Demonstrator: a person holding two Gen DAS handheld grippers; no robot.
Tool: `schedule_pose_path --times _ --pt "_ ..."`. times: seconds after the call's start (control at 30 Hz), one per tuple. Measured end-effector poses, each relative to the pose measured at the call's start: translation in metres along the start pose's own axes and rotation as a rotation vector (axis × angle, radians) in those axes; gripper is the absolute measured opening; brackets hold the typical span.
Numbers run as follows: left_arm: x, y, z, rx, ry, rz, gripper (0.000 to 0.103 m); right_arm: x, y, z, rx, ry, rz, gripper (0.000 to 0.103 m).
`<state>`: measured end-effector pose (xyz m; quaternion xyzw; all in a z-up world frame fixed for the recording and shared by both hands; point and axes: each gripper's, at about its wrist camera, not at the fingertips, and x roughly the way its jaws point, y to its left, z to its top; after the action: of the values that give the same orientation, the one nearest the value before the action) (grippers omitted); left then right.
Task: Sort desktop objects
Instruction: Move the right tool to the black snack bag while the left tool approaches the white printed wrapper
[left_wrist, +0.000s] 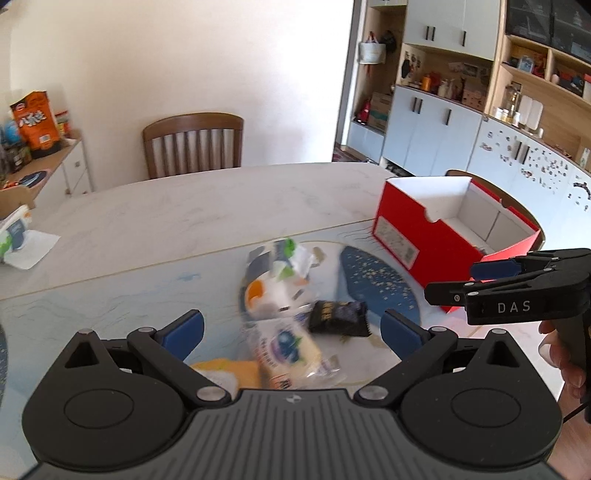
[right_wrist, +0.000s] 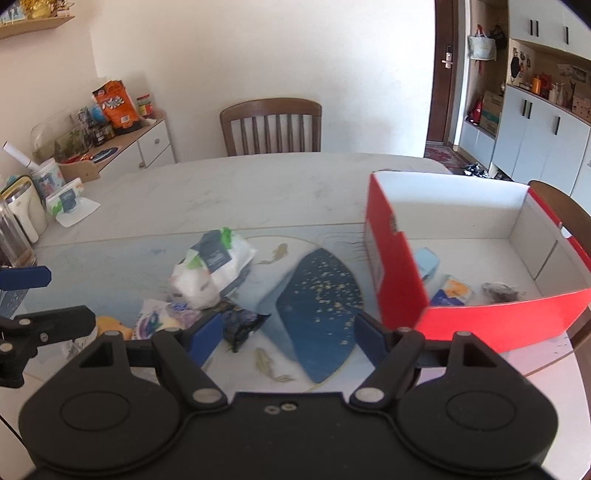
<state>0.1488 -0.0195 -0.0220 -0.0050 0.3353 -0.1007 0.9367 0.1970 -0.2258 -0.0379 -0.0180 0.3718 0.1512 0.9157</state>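
Both tongs gape empty, left gripper over the snack pile, right gripper beside the dark packet on the mat, likely next for the red box.

Wooden chair behind table; orange bag on sideboard.

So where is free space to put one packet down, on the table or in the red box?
Free: the table between the chair and the packets, and the red box's right half. Crowded: the packet pile and the box's near left corner.
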Motion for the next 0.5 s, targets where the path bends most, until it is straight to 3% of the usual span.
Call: schedule_pose_path --times 0.5 --pt "-0.002 0.051 -0.044 -0.070 0.059 0.096 0.102 0.025 0.040 -0.004 -0.073 0.039 0.034 0.078"
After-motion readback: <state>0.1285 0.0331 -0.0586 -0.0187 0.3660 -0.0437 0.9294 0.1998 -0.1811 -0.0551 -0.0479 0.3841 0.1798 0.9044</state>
